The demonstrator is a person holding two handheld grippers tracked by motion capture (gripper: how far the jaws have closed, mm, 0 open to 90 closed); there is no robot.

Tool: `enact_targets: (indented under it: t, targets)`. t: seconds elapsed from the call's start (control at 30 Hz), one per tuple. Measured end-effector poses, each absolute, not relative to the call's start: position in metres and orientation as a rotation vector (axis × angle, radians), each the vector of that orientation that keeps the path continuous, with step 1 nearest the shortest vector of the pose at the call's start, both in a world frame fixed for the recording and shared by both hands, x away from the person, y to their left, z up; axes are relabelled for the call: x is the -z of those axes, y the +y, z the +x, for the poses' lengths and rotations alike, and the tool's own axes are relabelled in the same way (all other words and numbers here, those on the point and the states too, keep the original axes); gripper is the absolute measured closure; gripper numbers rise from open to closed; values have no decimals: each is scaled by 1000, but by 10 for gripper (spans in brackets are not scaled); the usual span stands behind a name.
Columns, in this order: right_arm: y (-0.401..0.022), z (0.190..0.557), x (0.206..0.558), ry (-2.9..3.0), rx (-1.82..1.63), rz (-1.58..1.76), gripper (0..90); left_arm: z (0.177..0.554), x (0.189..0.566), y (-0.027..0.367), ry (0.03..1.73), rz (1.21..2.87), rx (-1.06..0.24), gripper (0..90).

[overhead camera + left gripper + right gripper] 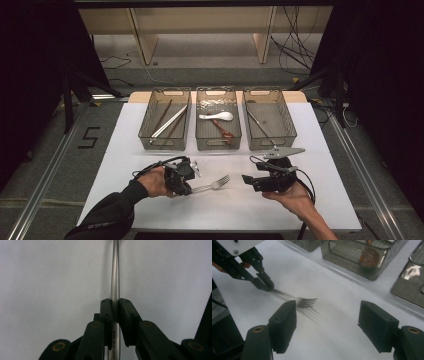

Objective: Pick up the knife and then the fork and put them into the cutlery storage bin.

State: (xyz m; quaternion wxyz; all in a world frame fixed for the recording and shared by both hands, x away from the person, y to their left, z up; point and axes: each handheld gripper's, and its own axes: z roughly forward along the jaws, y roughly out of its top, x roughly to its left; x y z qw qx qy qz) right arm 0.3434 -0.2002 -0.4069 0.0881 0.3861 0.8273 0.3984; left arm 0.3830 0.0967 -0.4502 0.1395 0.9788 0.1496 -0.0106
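Observation:
A metal fork point(214, 185) lies low over the white table, its tines pointing right. My left gripper point(187, 189) is shut on the fork's handle point(115, 290), and both pads press the shaft from either side. The fork's tines point(305, 301) face my right gripper point(328, 325), which stands open with nothing between its jaws. In the high view my right gripper point(246, 180) sits a short way to the right of the tines, apart from them.
Three clear bins stand in a row at the back: the left bin point(165, 120) holds chopsticks, the middle bin point(218, 120) holds a white spoon and a brown one, the right bin point(269, 120) holds a thin utensil. The white tabletop point(150, 210) ends near the person's forearms.

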Motion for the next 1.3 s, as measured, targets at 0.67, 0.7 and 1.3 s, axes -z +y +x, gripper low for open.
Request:
enact_targets:
  t: [0.67, 0.7, 1.3]
  targets:
    - [-139, 323, 416, 2648, -1181, 639, 298, 367, 430, 80, 344, 2815, 117, 809]
    - [-136, 323, 418, 2657, -1162, 611, 298, 366, 429, 79, 336, 2819, 120, 809]
    - [-102, 315, 440, 2780, -837, 320, 455, 357, 425, 70, 267, 2831, 165, 809]
